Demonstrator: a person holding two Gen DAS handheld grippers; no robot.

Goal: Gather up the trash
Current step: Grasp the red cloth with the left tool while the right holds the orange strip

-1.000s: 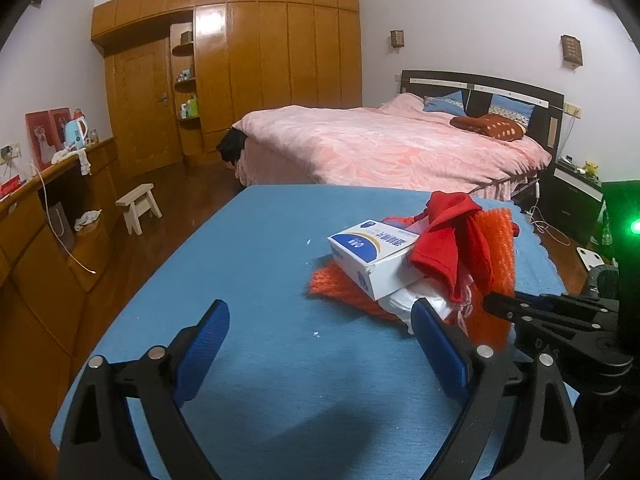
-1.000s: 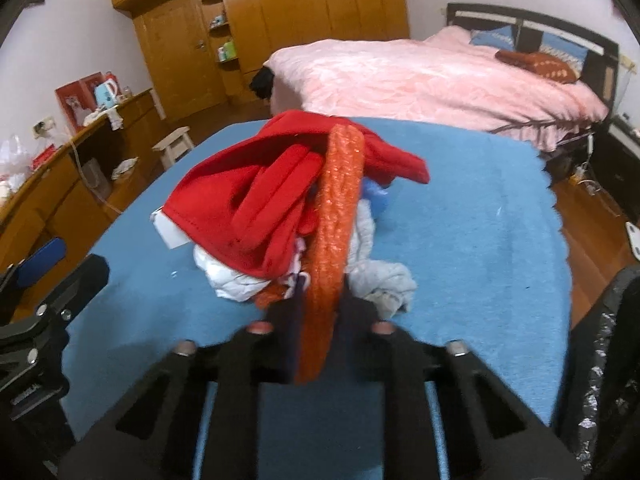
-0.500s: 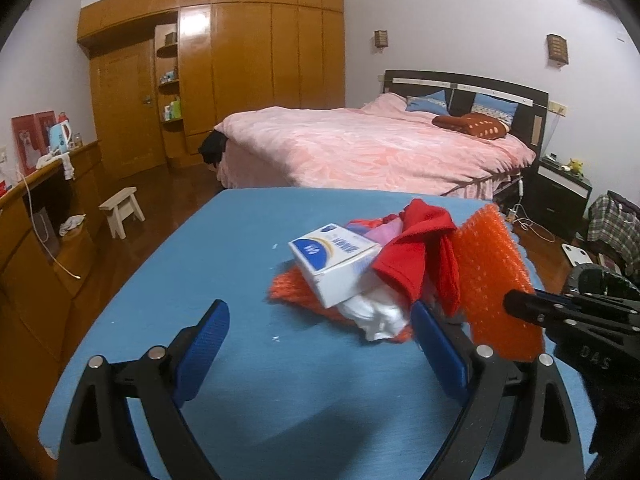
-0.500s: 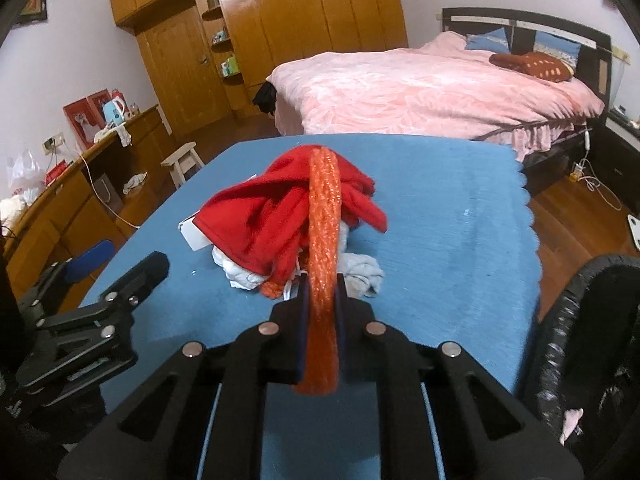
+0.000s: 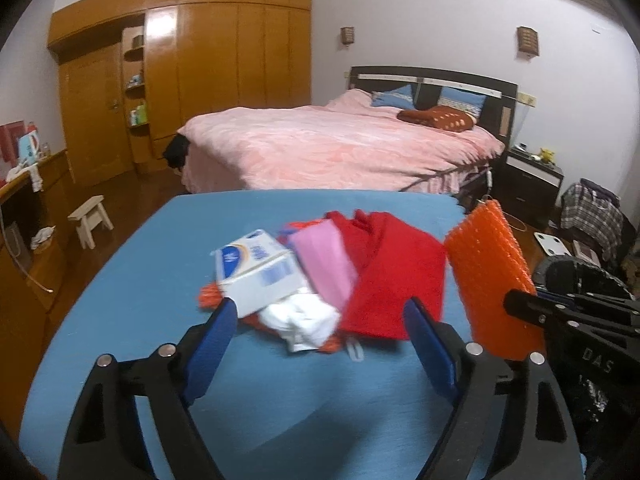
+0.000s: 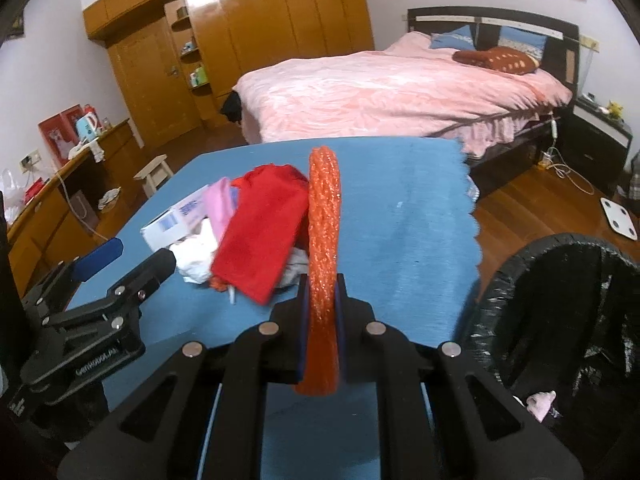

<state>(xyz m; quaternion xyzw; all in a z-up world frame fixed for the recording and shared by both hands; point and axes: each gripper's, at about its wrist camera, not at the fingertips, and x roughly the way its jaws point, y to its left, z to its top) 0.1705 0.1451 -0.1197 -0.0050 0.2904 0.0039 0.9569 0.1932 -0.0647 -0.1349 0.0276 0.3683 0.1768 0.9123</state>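
While the right gripper [image 6: 322, 336] keeps its jaws clamped on the orange mesh sheet [image 6: 323, 240], it has lifted the sheet clear of the pile at frame centre, toward the black-lined bin [image 6: 568, 320] at lower right. The left gripper [image 5: 320, 340], jaws wide, empty and closing slightly, has neared the white box [image 5: 256, 268] and red cloth [image 5: 396, 276] on the blue tabletop [image 5: 168, 280], so binning looks next.

Both wrist views look downward across the blue table [image 5: 132, 280], bedward.
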